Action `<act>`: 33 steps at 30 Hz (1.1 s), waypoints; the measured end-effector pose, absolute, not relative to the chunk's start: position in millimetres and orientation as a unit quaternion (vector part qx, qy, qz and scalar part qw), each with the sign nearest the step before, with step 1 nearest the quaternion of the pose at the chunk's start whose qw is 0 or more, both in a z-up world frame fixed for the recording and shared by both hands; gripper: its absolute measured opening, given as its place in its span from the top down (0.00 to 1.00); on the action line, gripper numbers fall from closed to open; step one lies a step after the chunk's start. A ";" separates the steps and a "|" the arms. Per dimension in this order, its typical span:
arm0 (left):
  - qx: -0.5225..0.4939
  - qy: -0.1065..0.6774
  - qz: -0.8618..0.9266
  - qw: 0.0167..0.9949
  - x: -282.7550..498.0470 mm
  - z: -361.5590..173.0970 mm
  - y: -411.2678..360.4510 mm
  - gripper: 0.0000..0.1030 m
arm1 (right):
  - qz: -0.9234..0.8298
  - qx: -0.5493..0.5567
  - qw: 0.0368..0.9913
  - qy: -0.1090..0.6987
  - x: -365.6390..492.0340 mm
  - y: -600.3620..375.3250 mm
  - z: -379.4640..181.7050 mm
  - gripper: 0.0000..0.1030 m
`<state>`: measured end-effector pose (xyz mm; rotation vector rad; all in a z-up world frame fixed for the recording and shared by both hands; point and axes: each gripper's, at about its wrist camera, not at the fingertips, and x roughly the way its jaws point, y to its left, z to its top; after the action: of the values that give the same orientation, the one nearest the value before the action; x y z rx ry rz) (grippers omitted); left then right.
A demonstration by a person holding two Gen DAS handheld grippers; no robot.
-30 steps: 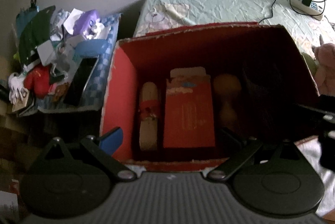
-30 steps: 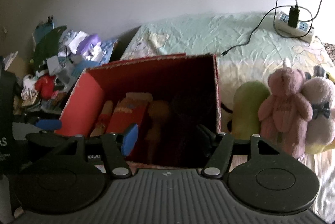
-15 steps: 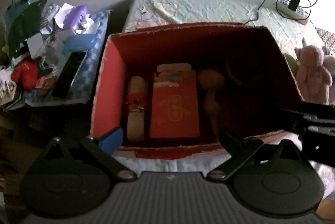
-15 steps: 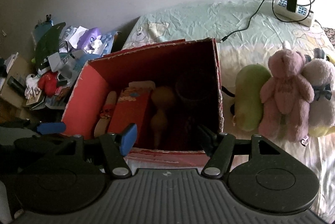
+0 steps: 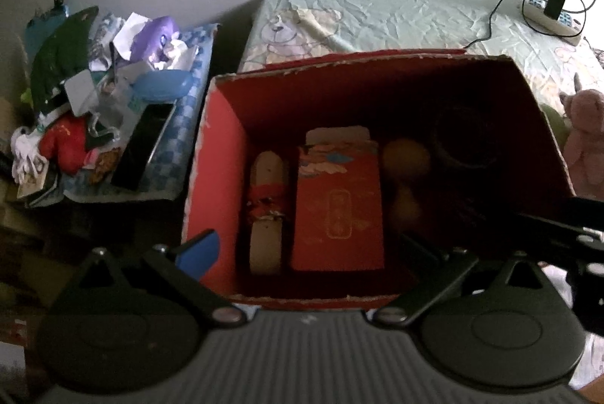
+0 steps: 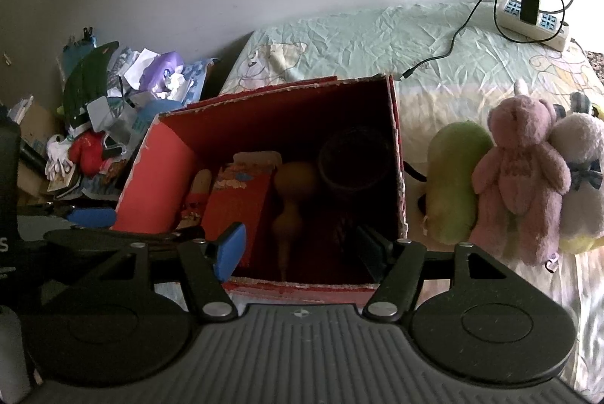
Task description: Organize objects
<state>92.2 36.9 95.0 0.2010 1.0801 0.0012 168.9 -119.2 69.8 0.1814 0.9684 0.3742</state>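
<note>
grippers first: we find the left gripper [image 5: 305, 249] with jaws spread wide and nothing between them, poised over the near rim of the open red cardboard box [image 5: 215, 155]. we find the right gripper [image 6: 302, 245] likewise spread and empty, over the same box's near edge.

contents of the box, left to right in the left wrist view: a cream rolled scroll tied with a red band [image 5: 266, 211], lying flat; a flat red packet with gold printing [image 5: 338, 204] just beside it; a tan gourd-shaped item [image 5: 406, 174]; and a dark round basket [image 5: 462, 140] in the far right corner, too dim for detail.

the box rests on a bed with a pale green wrinkled sheet [image 6: 358, 38]. to its right, three soft toys lie side by side and touching: a green plush [image 6: 455, 177], a pink plush bear [image 6: 523, 174] and a white plush [image 6: 581, 181]. a white power strip with a black charger [image 6: 532, 15] sits at the far corner. left of the box, a heap of mixed clutter [image 5: 102, 94] occupies a blue checked tray.
</note>
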 end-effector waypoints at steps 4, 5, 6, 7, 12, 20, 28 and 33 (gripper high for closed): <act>0.099 0.514 0.008 0.852 100.4 90.3 36.4 0.02 | 0.179 0.082 0.865 0.462 175.8 -118.0 68.9 0.34; 0.101 0.511 0.011 0.853 102.6 89.1 35.9 0.02 | 0.179 0.080 0.865 0.462 178.4 -117.4 68.5 0.34; 0.103 0.509 0.014 0.854 104.6 87.6 35.1 0.02 | 0.177 0.079 0.866 0.461 180.7 -116.9 68.4 0.34; 0.104 0.508 0.014 0.855 105.7 86.7 34.2 0.02 | 0.177 0.079 0.867 0.460 182.5 -116.2 68.4 0.34; 0.109 0.509 0.015 0.854 113.1 79.7 31.4 0.02 | 0.178 0.072 0.869 0.455 191.1 -112.1 65.6 0.34; 0.106 0.514 0.015 0.851 124.7 68.1 32.3 0.02 | 0.174 0.060 0.870 0.458 203.8 -107.3 55.9 0.33; 0.106 0.523 0.010 0.846 133.2 53.6 30.8 0.02 | 0.168 0.056 0.868 0.464 211.8 -103.4 42.8 0.33; 0.103 0.526 0.007 0.845 136.9 46.0 31.1 0.02 | 0.163 0.066 0.870 0.461 215.3 -104.6 34.0 0.33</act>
<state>136.9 31.1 46.0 0.2169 1.1092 0.0144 215.3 -104.6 34.0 0.1373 0.9640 0.3418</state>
